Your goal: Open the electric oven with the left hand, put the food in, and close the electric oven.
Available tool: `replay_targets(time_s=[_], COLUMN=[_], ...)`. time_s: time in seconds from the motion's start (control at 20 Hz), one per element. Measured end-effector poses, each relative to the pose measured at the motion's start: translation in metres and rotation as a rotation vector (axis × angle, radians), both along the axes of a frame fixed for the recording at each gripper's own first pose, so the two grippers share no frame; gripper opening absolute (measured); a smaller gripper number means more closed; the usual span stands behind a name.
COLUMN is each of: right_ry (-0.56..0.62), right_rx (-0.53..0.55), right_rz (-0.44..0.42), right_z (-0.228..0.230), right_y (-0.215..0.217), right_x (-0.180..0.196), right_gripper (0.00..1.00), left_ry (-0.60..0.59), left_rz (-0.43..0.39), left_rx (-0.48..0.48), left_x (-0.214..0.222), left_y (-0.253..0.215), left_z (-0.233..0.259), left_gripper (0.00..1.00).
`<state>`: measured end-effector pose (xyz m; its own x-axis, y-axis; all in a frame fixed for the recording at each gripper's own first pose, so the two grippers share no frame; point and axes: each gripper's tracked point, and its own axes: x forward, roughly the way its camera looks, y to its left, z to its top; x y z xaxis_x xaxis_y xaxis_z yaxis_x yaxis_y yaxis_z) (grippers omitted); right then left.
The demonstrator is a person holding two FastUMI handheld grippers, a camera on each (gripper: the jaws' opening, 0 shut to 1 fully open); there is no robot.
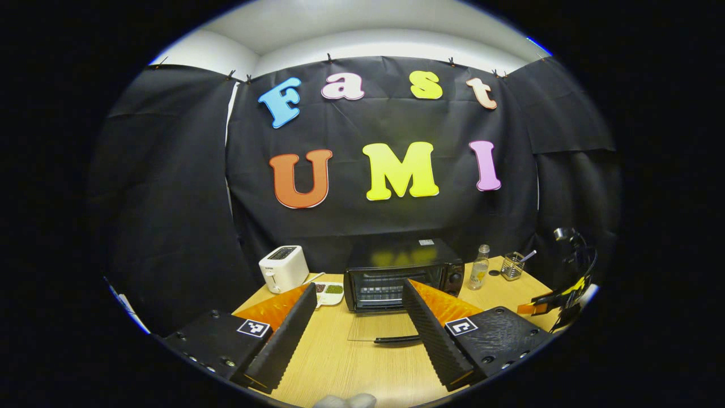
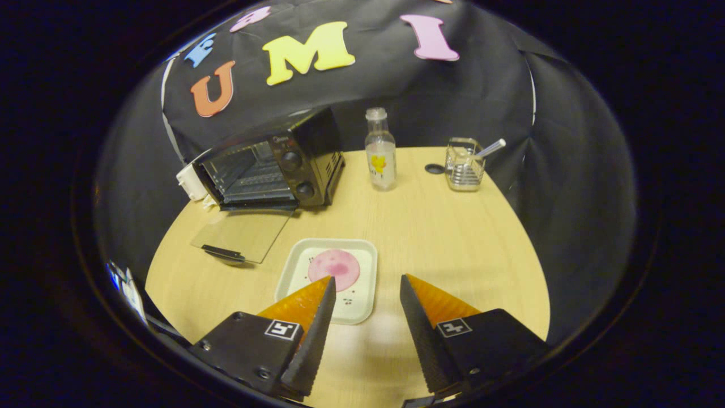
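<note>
The black electric oven (image 1: 396,276) stands at the back of the wooden table with its glass door (image 1: 380,327) folded down flat, handle (image 1: 396,340) nearest me. My left gripper (image 1: 359,285) is open just in front of the door, holding nothing. In the right gripper view the oven (image 2: 272,164) sits far left, its door (image 2: 243,234) down. A white square tray (image 2: 359,303) carrying a round pink piece of food (image 2: 334,267) lies on the table. My right gripper (image 2: 367,279) hovers open over the tray's near edge, apart from it.
A white toaster (image 1: 283,267) and a divided dish (image 1: 329,292) stand left of the oven. A clear bottle (image 2: 380,150), a glass holder with a utensil (image 2: 464,167) and a small dark disc (image 2: 435,168) stand to its right. The other gripper (image 1: 558,297) shows at far right.
</note>
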<state>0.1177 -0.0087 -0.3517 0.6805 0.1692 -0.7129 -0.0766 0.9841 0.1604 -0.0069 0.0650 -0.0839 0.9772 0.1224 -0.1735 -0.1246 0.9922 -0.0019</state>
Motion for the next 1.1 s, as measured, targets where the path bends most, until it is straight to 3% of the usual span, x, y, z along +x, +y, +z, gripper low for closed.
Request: replay_targets(time_s=[0.2, 0.55, 0.6, 0.7, 0.8, 1.1], right_ry=[0.089, 0.237, 0.259, 0.283, 0.321, 0.445], right_rx=[0.027, 0.018, 0.007, -0.001, -0.008, -0.068], right_rz=[0.009, 0.053, 0.045, 0.045, 0.054, 0.057], right_z=[-0.04, -0.076, -0.079, -0.08, -0.078, -0.079], right_y=[-0.002, 0.005, 0.003, 0.005, 0.005, 0.006], right_x=[0.027, 0.033, 0.033, 0.035, 0.037, 0.039], right_gripper=[0.46, 0.36, 0.23, 0.15, 0.11, 0.12], left_ry=[0.019, 0.056, 0.057, 0.057, 0.064, 0.061], left_rz=[0.055, 0.12, 0.128, 0.149, 0.158, 0.174], left_rx=[0.0, 0.01, 0.008, -0.002, -0.016, -0.044], left_x=[-0.004, -0.002, -0.002, -0.001, -0.002, -0.001], left_y=[0.002, 0.005, 0.005, 0.006, 0.005, 0.002], left_z=[0.002, -0.005, -0.006, -0.007, -0.01, -0.012], left_gripper=[0.96, 0.96, 0.96, 0.96, 0.96, 0.96])
